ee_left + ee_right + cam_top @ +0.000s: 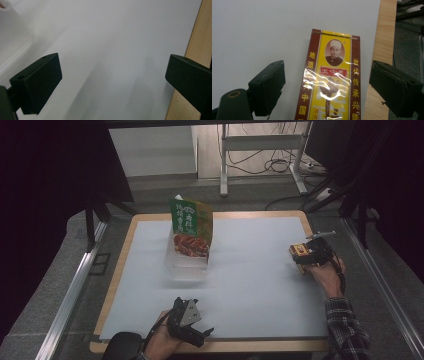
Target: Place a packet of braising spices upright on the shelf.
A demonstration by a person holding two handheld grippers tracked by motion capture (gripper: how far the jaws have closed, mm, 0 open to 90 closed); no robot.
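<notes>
A flat yellow and dark red packet (333, 62) with a portrait and printed characters lies on the white mat near the table's right edge. In the high view this packet (298, 251) sits just ahead of my right hand. My right gripper (327, 85) stands open, one jaw on each side of the packet, and neither pad touches it. The right gripper (306, 256) is low over the mat. At the front edge my left gripper (202, 334) is open over bare mat, and the left gripper (112, 80) has nothing between its jaws.
A tall green snack bag (191, 226) stands upright in a clear container (186, 265) at the middle back of the white mat (250, 285). A wooden table rim (384, 37) runs close to the packet. Metal rails and a table frame surround the board.
</notes>
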